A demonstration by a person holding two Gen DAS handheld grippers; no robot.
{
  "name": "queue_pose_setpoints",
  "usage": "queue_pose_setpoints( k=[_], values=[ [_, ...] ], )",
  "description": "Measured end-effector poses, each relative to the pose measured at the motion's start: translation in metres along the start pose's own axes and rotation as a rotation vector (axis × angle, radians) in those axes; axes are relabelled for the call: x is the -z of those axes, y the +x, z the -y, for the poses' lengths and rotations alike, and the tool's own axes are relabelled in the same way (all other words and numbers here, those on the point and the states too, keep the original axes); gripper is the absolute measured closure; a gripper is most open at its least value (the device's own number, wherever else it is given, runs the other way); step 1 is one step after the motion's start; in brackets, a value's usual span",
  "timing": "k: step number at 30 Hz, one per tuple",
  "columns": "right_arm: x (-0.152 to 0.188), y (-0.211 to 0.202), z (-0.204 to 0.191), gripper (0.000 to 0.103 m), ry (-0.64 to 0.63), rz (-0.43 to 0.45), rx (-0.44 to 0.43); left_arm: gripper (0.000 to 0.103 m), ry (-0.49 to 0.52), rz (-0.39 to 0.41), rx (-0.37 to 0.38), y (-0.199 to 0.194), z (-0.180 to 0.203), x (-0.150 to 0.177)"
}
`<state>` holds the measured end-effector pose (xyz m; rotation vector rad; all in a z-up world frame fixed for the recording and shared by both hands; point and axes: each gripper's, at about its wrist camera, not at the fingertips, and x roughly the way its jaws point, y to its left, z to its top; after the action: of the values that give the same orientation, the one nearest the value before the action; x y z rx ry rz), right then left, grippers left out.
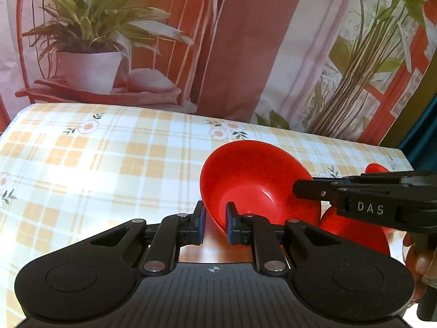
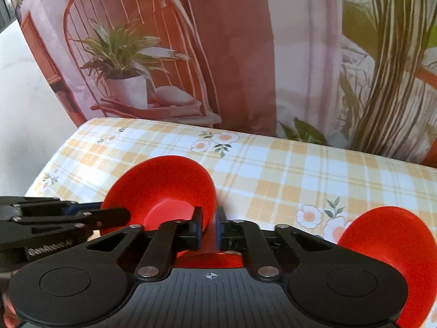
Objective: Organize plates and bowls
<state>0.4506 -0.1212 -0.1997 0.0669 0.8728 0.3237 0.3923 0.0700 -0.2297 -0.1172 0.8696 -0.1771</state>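
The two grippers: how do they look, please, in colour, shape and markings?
Both the left gripper and the right gripper are matte black, with round silver pivot pins, ribbed bodies and blue-padded fingers. The right one bears white "DAS" lettering.

Plaid floral tablecloth [image 1: 109, 164], printed backdrop [image 1: 245, 41] of chair, potted plants, pink curtains, sunlit patches

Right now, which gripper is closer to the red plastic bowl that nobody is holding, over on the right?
Right. The right gripper sits just beside that loose red plastic bowl; the left gripper is farther, across the held red bowl.
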Motion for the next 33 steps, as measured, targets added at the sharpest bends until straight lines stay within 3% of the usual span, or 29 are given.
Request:
queue_pose_setpoints(
  k=[15,33],
  values=[
    [-0.011,-0.061,-0.004,0.095,-0.007,0.116,-0.017,0.088,0.081,0.107,-0.021,-0.060,0.033,-0.019],
    [0.037,-0.124,0.029,0.095,0.021,0.144,0.007,0.087,0.200,0.094,0.011,-0.087,0.098,0.009]
  ],
)
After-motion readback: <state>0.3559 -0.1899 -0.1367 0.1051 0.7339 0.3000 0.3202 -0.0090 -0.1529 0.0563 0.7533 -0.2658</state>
